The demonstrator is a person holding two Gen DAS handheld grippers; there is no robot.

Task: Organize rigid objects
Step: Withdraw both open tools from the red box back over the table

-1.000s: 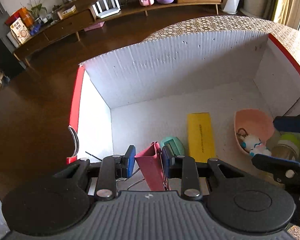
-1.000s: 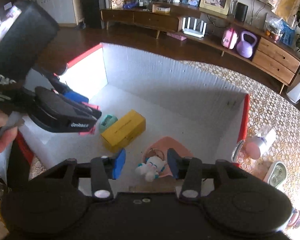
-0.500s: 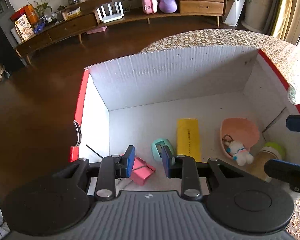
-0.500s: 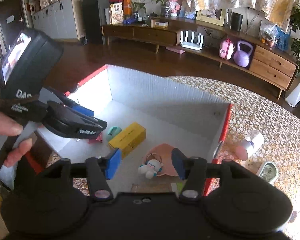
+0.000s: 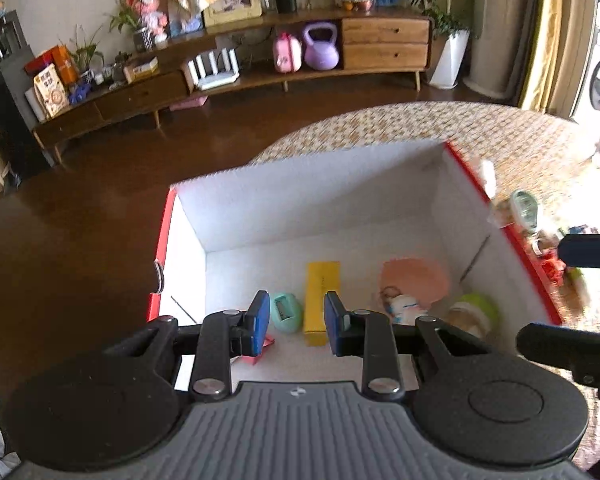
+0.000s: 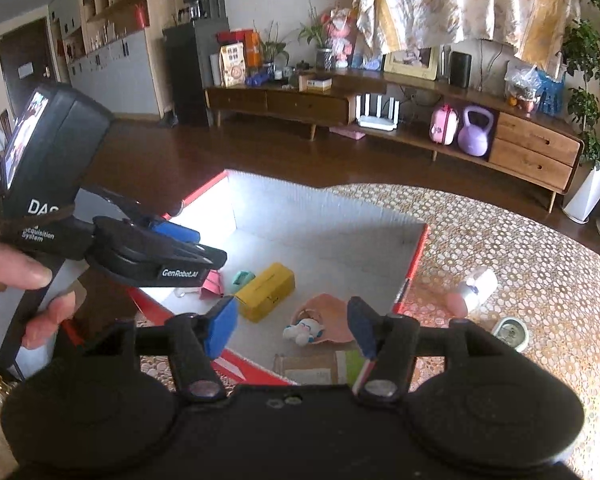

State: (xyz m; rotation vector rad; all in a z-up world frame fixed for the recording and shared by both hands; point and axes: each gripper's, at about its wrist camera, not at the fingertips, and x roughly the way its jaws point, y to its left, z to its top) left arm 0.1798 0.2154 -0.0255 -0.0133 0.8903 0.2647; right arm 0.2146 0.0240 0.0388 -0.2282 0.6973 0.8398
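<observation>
A living room with a long wooden sideboard lies behind the white box (image 5: pixel 320 196). In the left wrist view the left gripper (image 5: pixel 297 322) holds nothing, its fingers a little apart, above the yellow block (image 5: pixel 322 292) on the box floor.

In the right wrist view the right gripper (image 6: pixel 290 330) is opening, with nothing between its fingers. The yellow block (image 6: pixel 266 290) looks stiff and light; I would grip its long sides.

Yellow box (image 5: pixel 321 300) flat in carton (image 5: pixel 312 196)

A patterned table (image 6: pixel 520 248) carries an open white box (image 5: pixel 300 196).
</observation>
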